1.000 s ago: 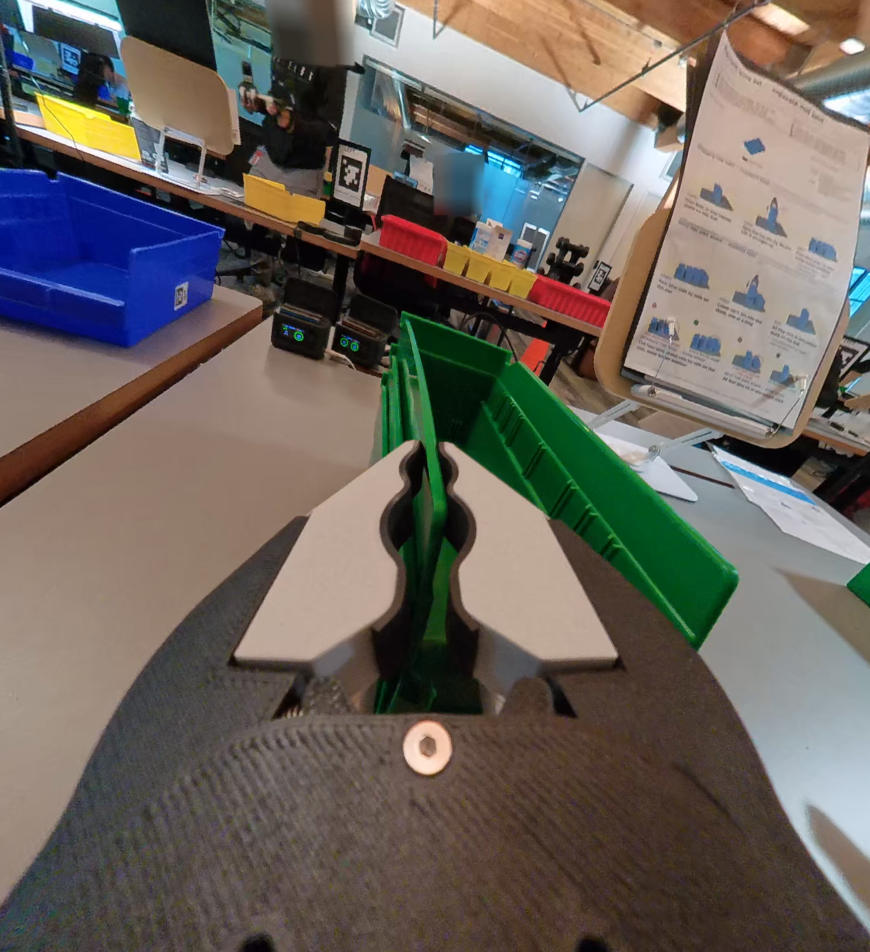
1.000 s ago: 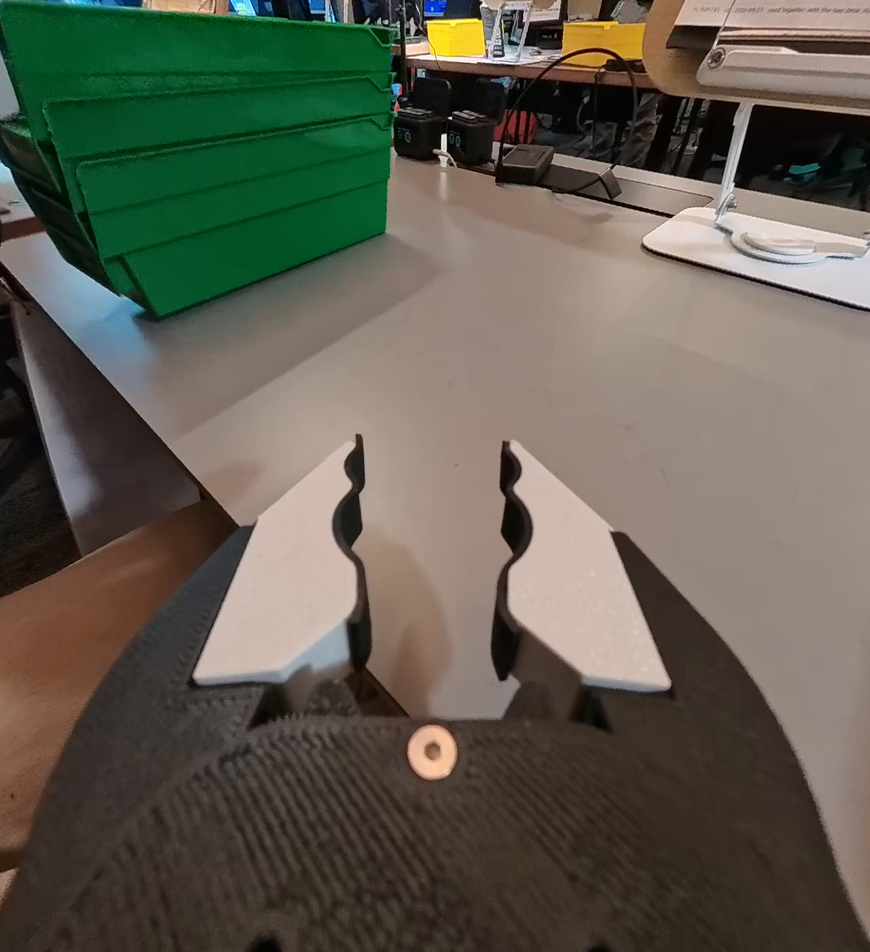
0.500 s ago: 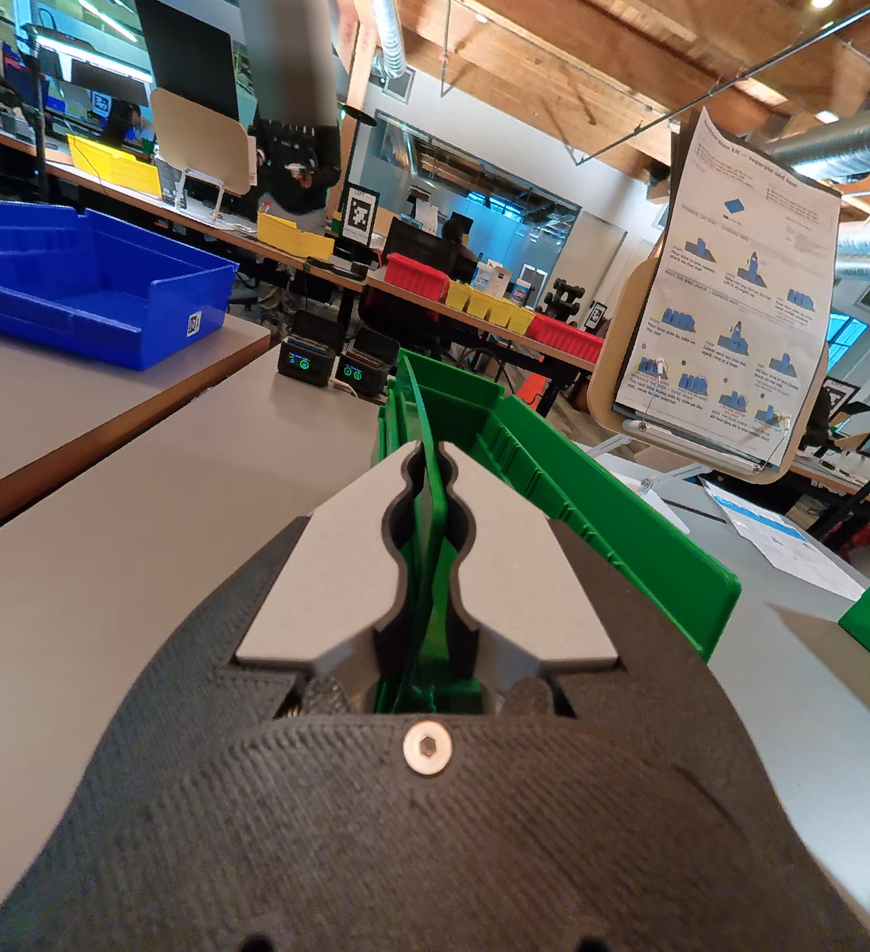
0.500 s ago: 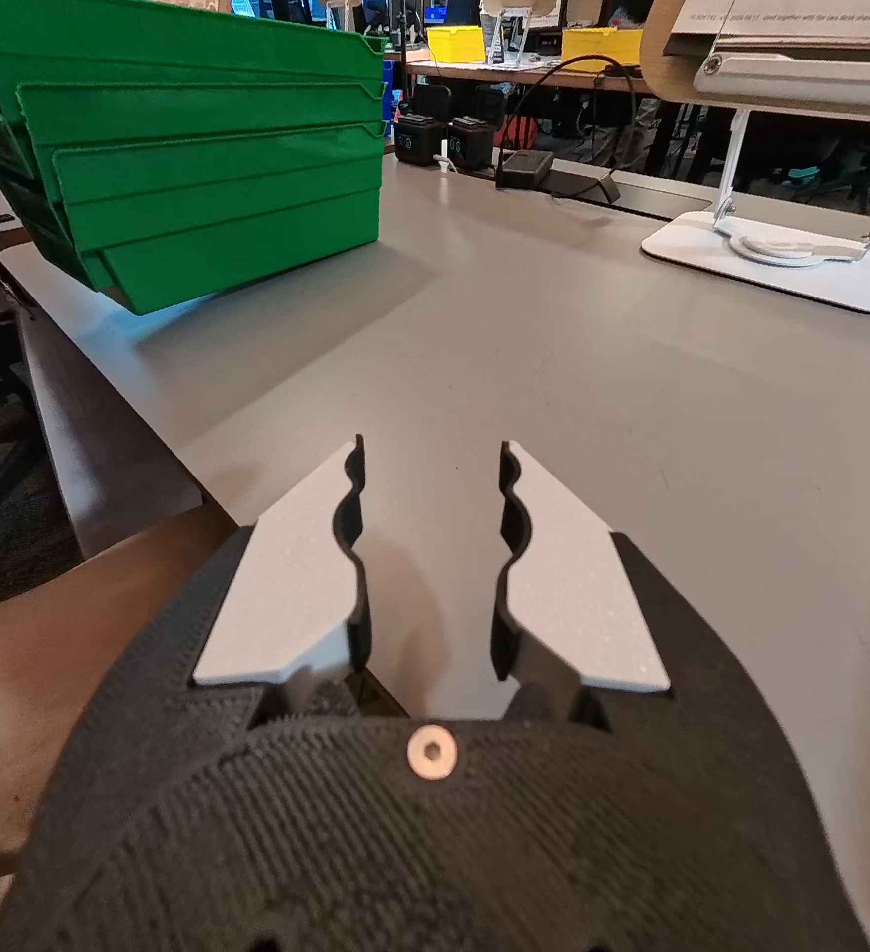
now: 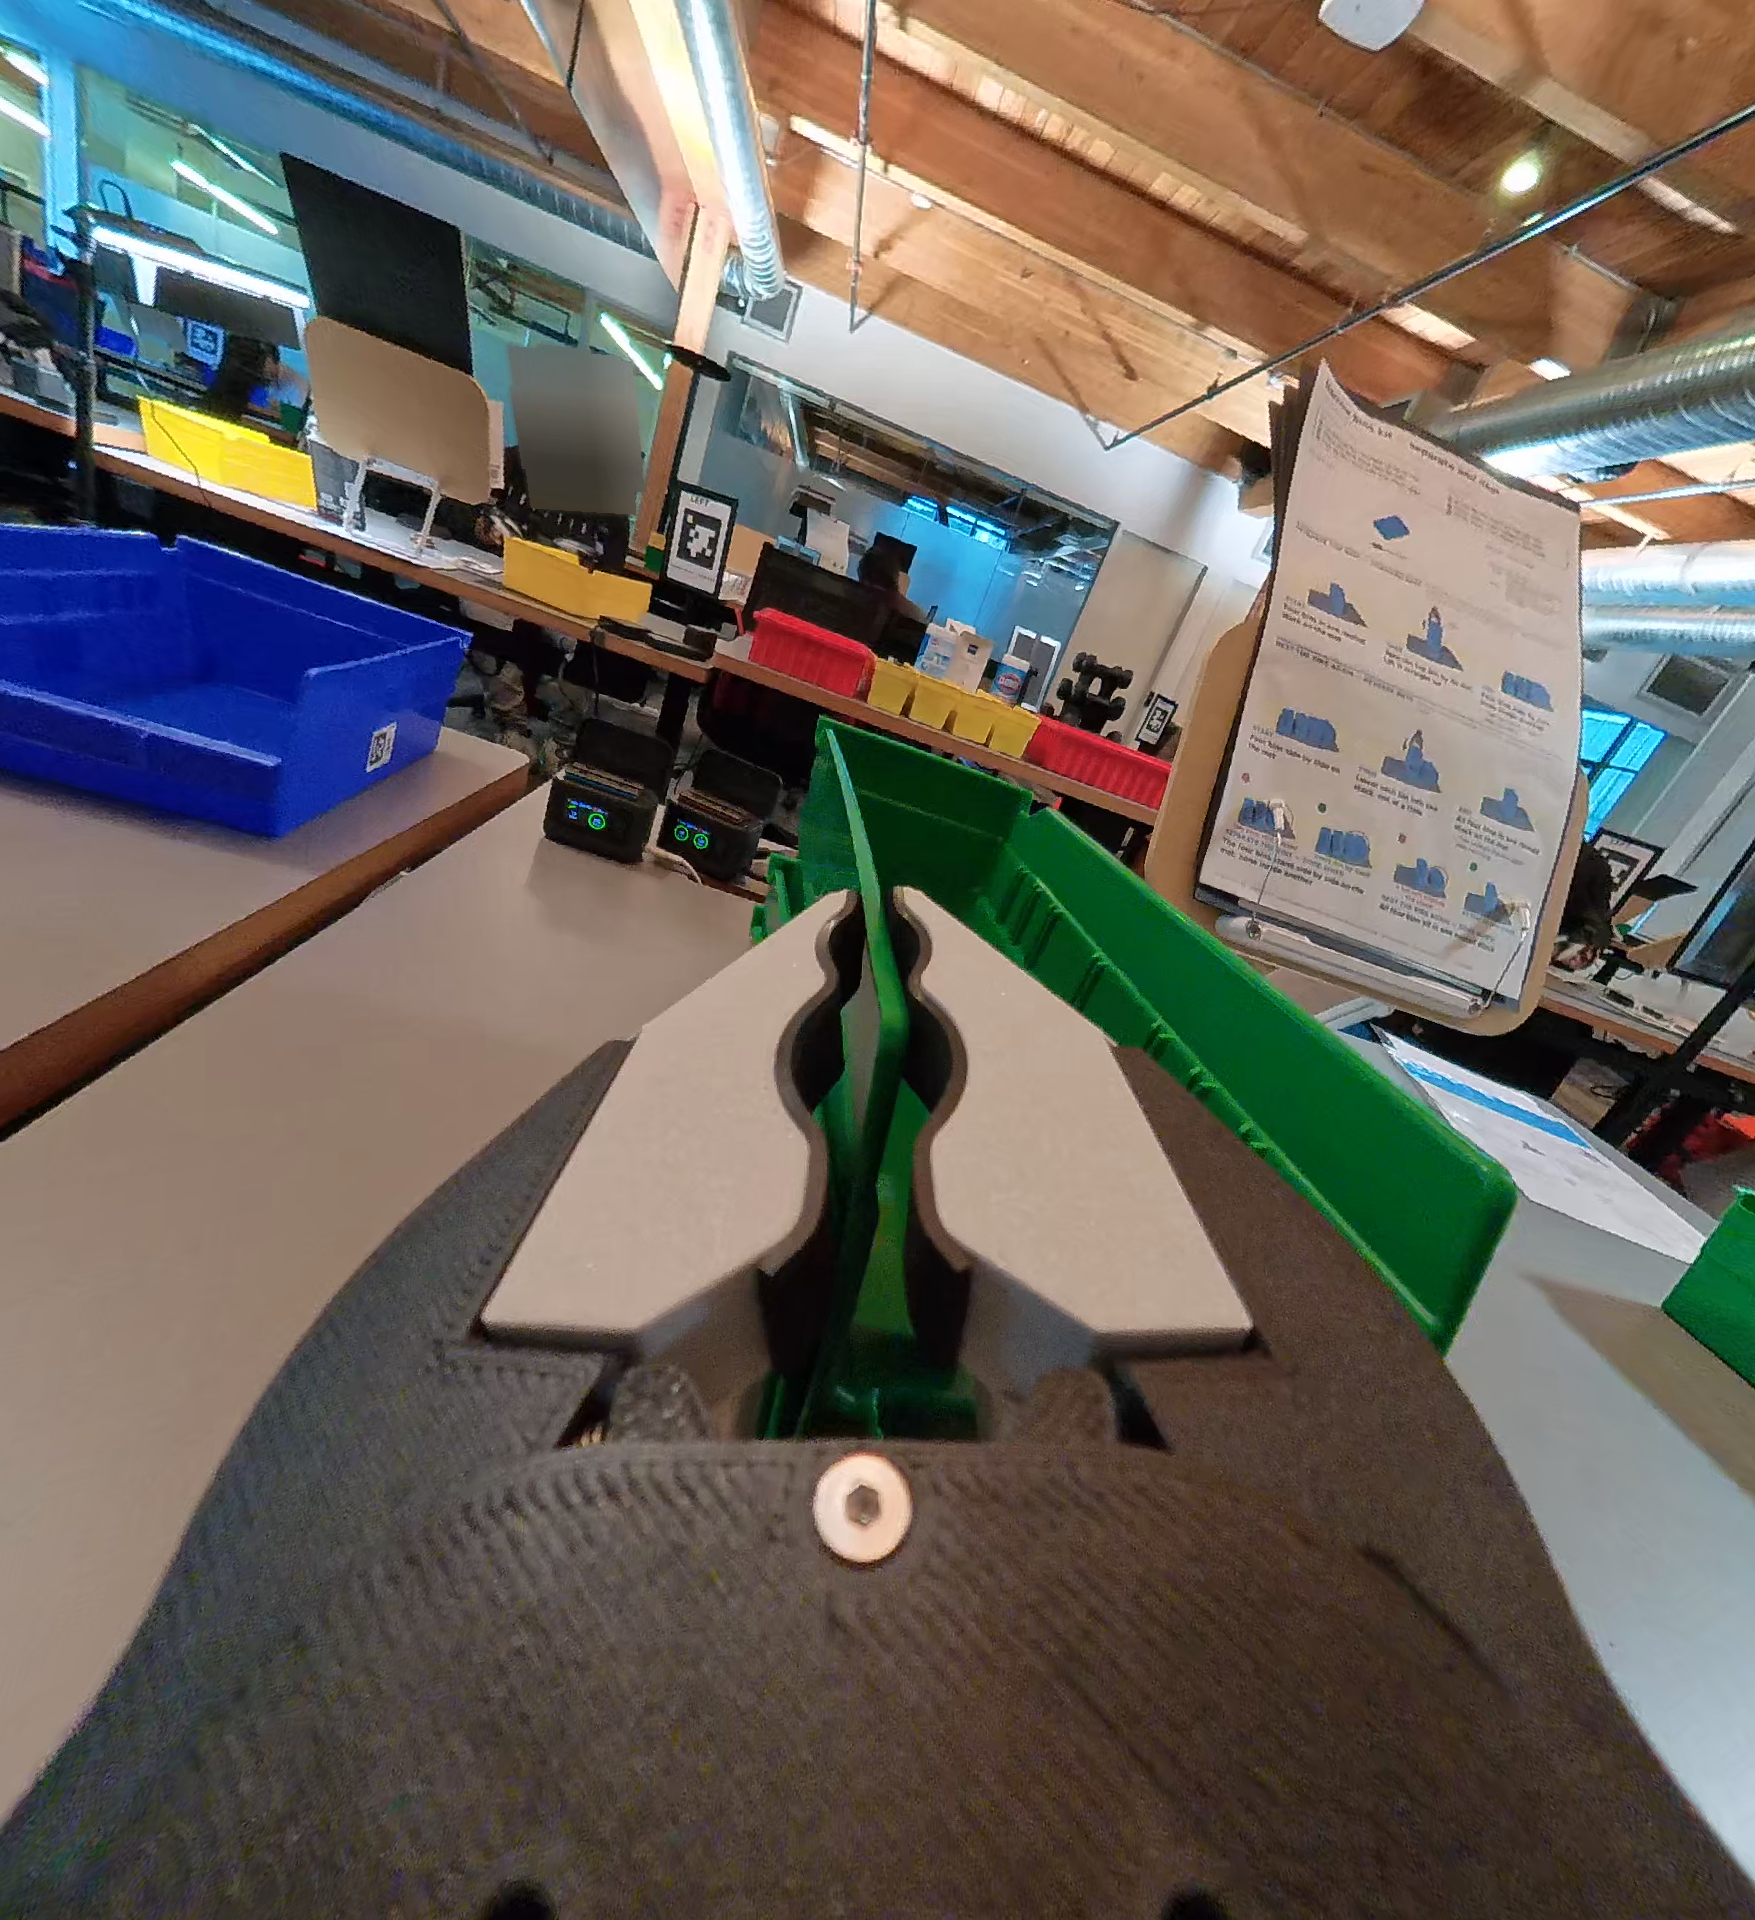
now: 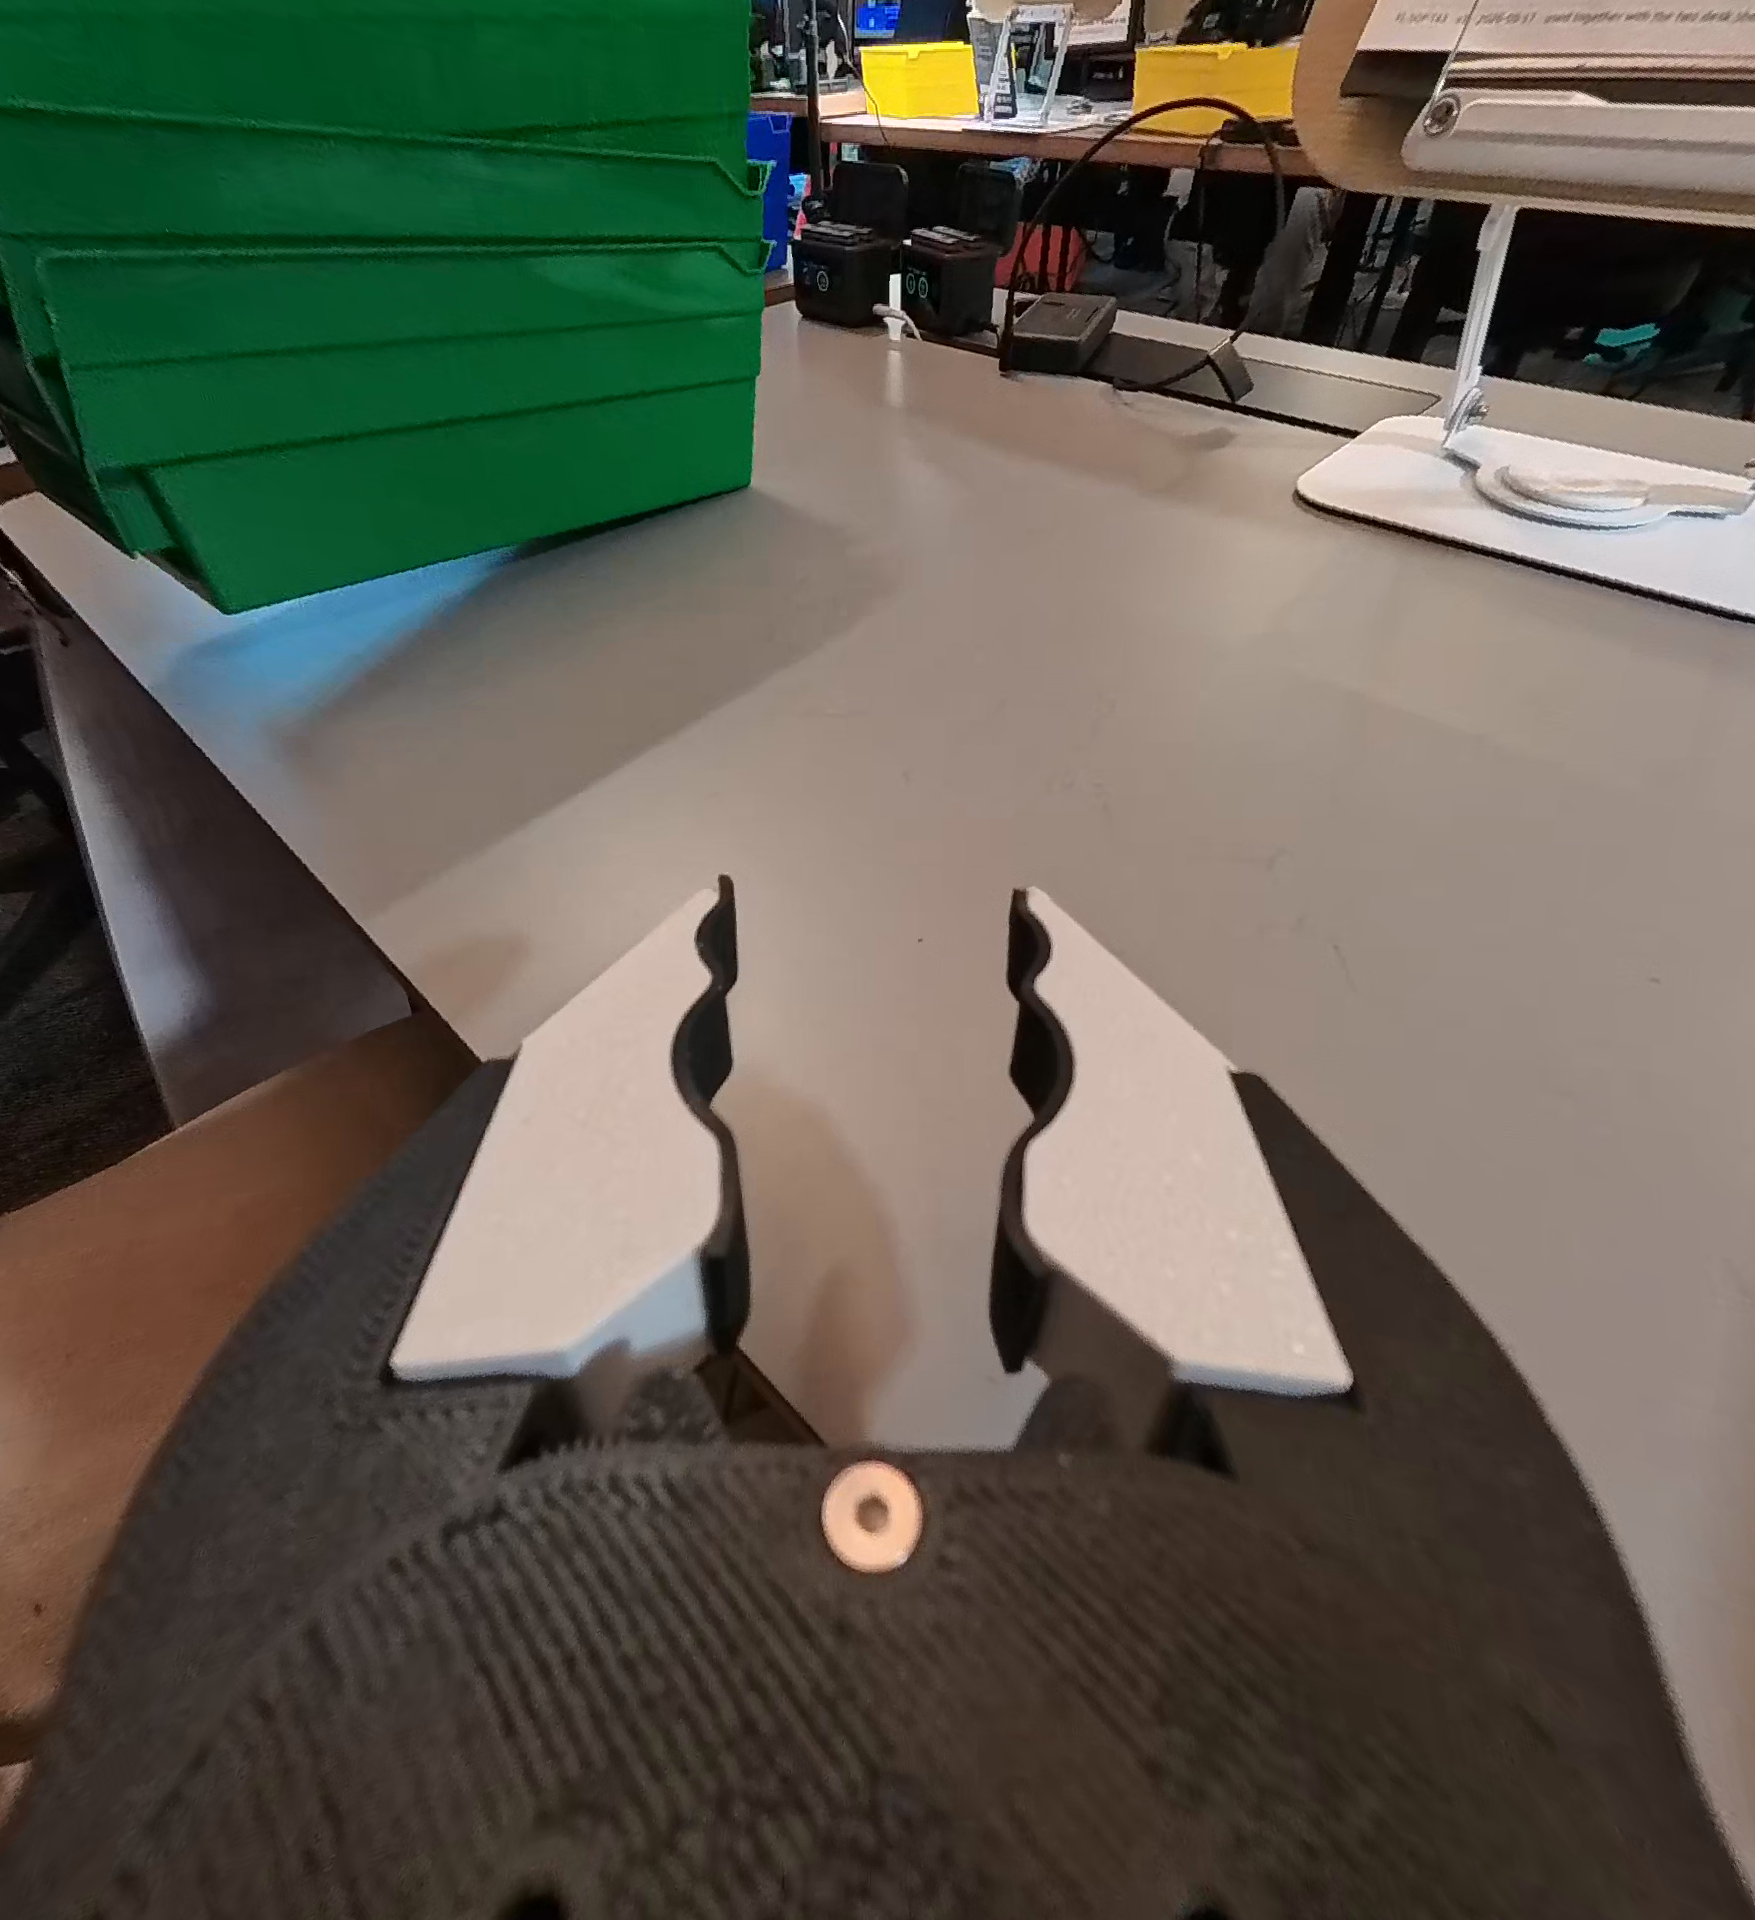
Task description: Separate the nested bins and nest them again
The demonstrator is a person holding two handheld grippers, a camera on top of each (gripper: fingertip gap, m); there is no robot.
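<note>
Grey tabletop (image 6: 1268,831) bears green nested bins (image 6: 385,312); wooden-beamed workshop behind.

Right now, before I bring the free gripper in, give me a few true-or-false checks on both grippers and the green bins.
1. The left gripper is shut on a green bin wall. True.
2. The right gripper holds a bin. False: it is open and empty above the grey table.
3. The green bin stack is tilted, one edge raised. True.
4. The blue bin sits nested in the green ones. False: it stands apart on another table.
</note>
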